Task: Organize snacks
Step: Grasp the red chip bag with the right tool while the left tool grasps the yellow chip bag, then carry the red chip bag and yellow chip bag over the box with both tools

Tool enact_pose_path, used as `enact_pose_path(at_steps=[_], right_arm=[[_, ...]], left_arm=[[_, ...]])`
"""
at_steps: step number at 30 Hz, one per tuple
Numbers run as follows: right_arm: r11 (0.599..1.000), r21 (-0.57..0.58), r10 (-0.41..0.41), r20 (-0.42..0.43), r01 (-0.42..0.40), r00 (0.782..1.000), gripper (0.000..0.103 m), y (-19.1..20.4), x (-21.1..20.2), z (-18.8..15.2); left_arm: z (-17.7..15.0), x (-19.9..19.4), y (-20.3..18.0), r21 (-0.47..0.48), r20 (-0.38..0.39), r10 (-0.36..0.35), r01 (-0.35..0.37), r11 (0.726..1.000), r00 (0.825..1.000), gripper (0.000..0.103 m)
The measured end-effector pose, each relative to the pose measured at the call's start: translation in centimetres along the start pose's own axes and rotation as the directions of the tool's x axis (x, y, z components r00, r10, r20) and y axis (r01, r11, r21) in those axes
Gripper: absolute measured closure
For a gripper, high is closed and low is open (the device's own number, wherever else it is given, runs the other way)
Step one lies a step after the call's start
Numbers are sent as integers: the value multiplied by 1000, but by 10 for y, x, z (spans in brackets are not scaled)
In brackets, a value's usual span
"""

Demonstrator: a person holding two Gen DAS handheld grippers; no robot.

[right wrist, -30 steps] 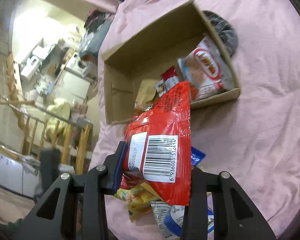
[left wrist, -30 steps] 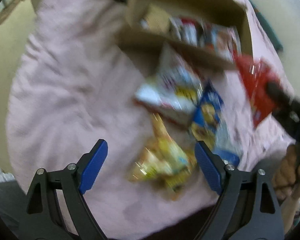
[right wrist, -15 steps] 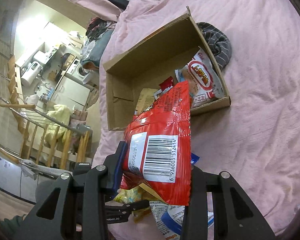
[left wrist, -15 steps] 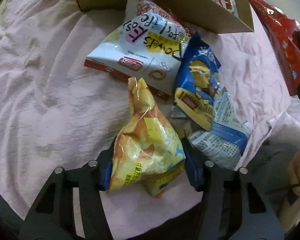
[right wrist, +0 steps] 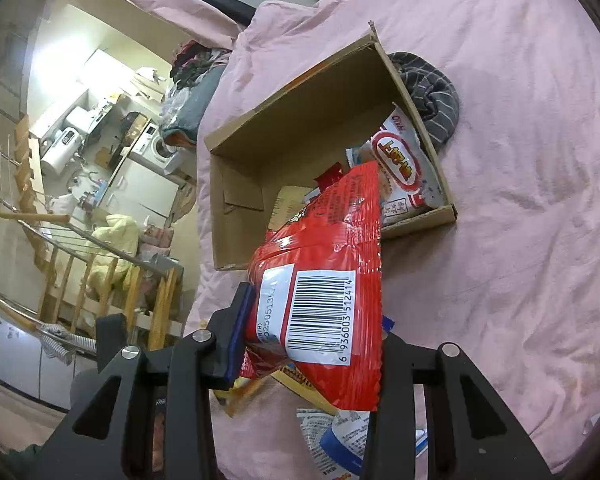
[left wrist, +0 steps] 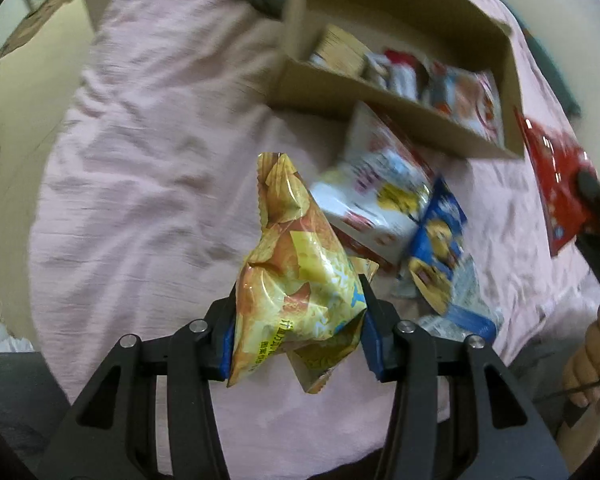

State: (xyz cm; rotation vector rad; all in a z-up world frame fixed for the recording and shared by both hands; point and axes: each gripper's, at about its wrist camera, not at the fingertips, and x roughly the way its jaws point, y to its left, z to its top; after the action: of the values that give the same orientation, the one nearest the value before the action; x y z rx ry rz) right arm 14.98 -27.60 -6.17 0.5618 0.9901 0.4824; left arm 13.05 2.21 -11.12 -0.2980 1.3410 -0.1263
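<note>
My left gripper [left wrist: 297, 332] is shut on a yellow-orange chip bag [left wrist: 295, 280] and holds it above the pink bedspread. My right gripper [right wrist: 312, 336] is shut on a red snack bag [right wrist: 328, 288] with a white barcode label, held in front of an open cardboard box [right wrist: 300, 120]. The box [left wrist: 380, 92] holds several snack packs, among them a white and red pack [right wrist: 404, 168]. A white bag [left wrist: 380, 192] and a blue bag [left wrist: 436, 256] lie on the bed beside the box. The red bag [left wrist: 552, 184] also shows at the right of the left wrist view.
A pink bedspread [right wrist: 520, 200] covers the bed. A grey striped cloth [right wrist: 432, 96] lies behind the box. The bed's left edge drops to a floor with a wooden railing [right wrist: 79, 272] and appliances. A person's foot [left wrist: 588, 360] is at the lower right.
My left gripper closed on the yellow-orange chip bag and lifted it off the bed. My right gripper kept hold of the red bag, and the box now looks nearer in its view.
</note>
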Motion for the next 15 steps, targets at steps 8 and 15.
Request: enact_pose_path(at_steps=[8, 15], right_arm=[[1000, 5, 13, 14, -13, 1000, 64, -1, -3, 2], [999, 29, 12, 81, -14, 997, 64, -4, -14, 7]], left_arm=[[16, -32, 12, -49, 122, 32, -26, 998, 992, 58], [43, -60, -17, 17, 256, 69, -76, 997, 964, 58]])
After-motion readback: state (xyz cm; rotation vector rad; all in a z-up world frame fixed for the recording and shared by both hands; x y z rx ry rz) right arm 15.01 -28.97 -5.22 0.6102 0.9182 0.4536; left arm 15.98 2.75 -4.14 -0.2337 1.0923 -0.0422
